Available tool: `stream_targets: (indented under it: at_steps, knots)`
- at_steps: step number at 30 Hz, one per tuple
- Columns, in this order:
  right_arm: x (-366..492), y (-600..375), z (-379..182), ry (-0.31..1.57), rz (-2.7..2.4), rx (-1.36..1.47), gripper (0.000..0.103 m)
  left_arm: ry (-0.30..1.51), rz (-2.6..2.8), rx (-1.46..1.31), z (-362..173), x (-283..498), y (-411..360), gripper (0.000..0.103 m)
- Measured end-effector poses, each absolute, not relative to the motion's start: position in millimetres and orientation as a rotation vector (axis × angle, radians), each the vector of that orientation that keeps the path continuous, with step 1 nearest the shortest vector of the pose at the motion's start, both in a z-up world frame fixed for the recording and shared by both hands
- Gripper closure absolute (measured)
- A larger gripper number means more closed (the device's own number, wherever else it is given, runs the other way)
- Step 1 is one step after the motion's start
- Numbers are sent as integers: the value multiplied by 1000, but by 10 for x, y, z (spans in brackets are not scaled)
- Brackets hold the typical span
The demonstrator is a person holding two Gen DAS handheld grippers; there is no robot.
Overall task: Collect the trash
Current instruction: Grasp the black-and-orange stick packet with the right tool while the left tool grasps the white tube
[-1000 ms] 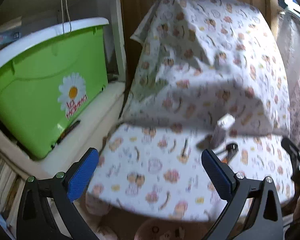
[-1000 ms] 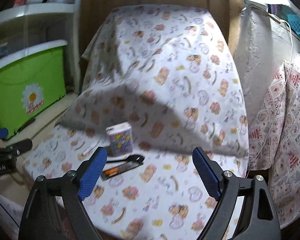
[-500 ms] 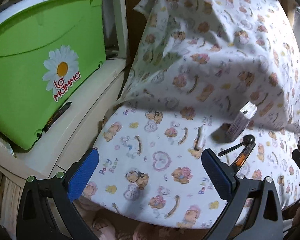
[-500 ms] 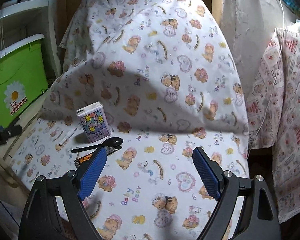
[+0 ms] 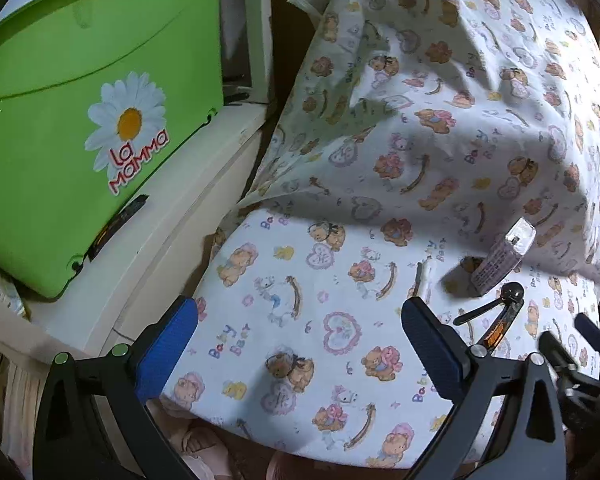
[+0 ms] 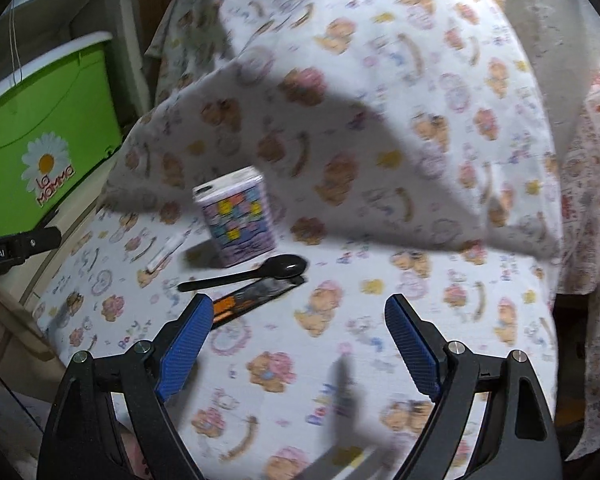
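Seat surface: white cotton sheet with a teddy-bear and heart print [image 6: 380, 216] draped over a seat and its backrest.

Trash items, 4 in a cluster on the flat part of the sheet, at its far side near the fold of the backrest:
- small purple patterned tissue pack [image 6: 236, 216], standing upright, slightly tilted.
- black plastic spoon [image 6: 252, 272], lying just in front of the pack, bowl toward the right in the right wrist view.
- flat black and orange wrapper [image 6: 256, 296], lying just under and alongside the spoon.
- thin white wrapped stick [image 6: 166, 254], to the left of the pack, apart from it.
The same cluster sits at the right of the left wrist view: pack [image 5: 504, 256], spoon [image 5: 496, 304], wrapper [image 5: 500, 326].

Right gripper [image 6: 298, 344]: blue pads spread wide, nothing between them, above the sheet, just short of the wrapper.

Left gripper [image 5: 300, 344]: pads released, wide apart, empty, over the sheet's left half.

Left of the seat: green plastic storage bin with a white lid and a daisy "La Mamma" sticker [image 5: 80, 120] on a cream shelf [image 5: 172, 232].
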State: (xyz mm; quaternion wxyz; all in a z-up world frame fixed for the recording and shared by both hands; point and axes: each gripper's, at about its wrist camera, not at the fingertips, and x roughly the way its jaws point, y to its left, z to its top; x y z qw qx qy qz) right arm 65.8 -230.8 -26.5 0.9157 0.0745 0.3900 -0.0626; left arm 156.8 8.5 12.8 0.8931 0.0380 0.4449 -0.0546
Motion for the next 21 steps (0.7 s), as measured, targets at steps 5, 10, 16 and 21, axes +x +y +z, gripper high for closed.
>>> stream_targets:
  at_steps: [5, 10, 16, 21]
  knots:
    - [902, -2155, -456, 881, -140, 170, 14, 926, -118, 97, 103, 1598, 41, 8]
    - [1139, -2003, -581, 920, -206, 125, 14, 958, -156, 68, 70, 1619, 12, 19]
    - [1292, -1919, -682, 943, -224, 132, 18, 1002, -155, 29, -7, 1677, 60, 18]
    - [1300, -1959, -735, 948, -217, 138, 44, 979, -149, 55, 22, 1663, 60, 18]
